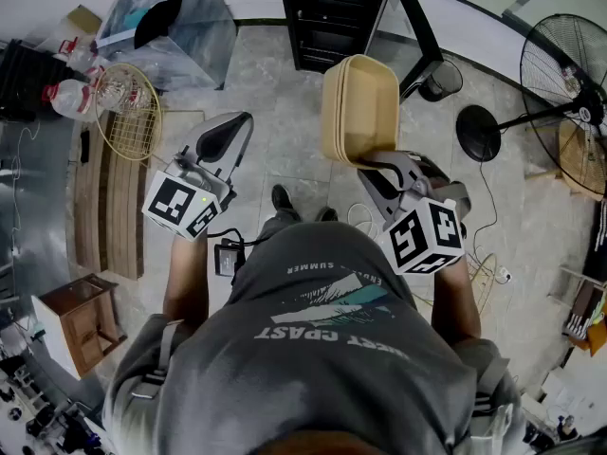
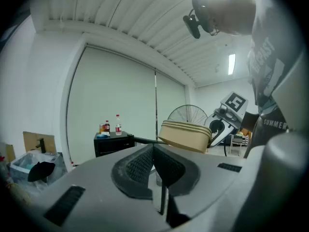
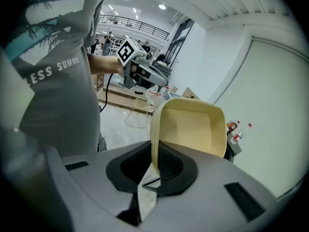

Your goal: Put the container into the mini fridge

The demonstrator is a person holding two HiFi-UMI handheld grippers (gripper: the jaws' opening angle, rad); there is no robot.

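Right tongs clamp the beige container; left tongs closed.

The pale tiled floor carries a black cabinet at the far side, a fan's round base (its cable trails nearby), a wire basket by slatted wooden boards, a small wooden stool and a clear plastic bin.

I am holding a pale yellow container in my grey right gripper, whose cube is showing black-and-white square markers.
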